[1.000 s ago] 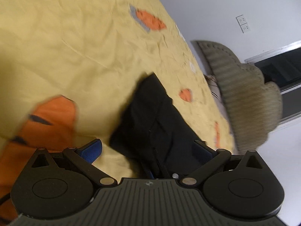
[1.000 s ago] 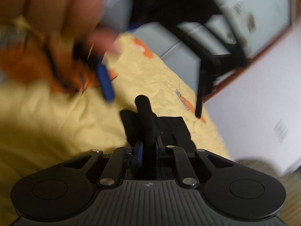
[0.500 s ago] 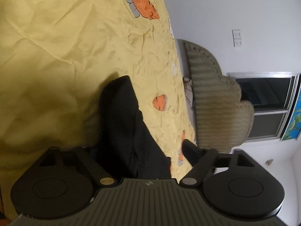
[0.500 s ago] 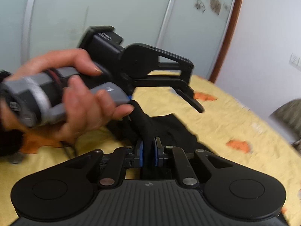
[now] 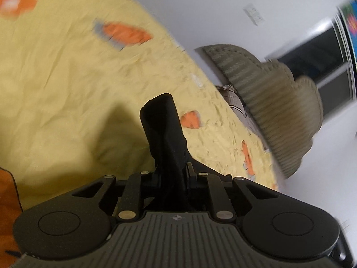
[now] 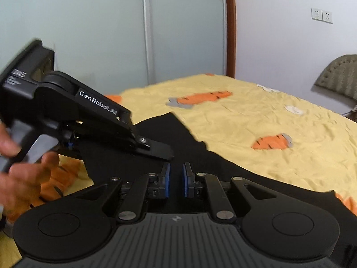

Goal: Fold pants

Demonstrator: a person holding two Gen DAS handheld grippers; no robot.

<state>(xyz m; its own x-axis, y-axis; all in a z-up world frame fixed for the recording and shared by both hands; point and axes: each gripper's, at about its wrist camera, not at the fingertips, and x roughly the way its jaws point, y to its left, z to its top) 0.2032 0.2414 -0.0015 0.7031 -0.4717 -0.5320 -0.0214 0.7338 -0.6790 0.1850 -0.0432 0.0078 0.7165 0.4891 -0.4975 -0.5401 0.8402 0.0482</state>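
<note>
The black pants (image 6: 169, 138) lie on a yellow bedsheet (image 6: 256, 120) with orange carrot prints. In the left wrist view my left gripper (image 5: 170, 172) is shut on a bunched fold of the black pants (image 5: 165, 131), which sticks up from between its jaws above the sheet. In the right wrist view my right gripper (image 6: 176, 178) sits over the dark cloth with its blue pads (image 6: 165, 179) slightly apart and nothing between them. The left gripper (image 6: 156, 150) reaches in from the left, just ahead of the right one.
An olive padded headboard (image 5: 279, 102) stands past the bed's far side, with a window beyond it. A pale sliding wardrobe (image 6: 133, 33) and a wooden door frame (image 6: 229, 26) stand behind the bed. An orange tiger-striped cloth (image 6: 60, 178) lies at the left.
My left gripper closed on the pants and holds a bunched fold. My right gripper, shut on the cloth before, has let go and its pads stand apart. Both views swung round.
</note>
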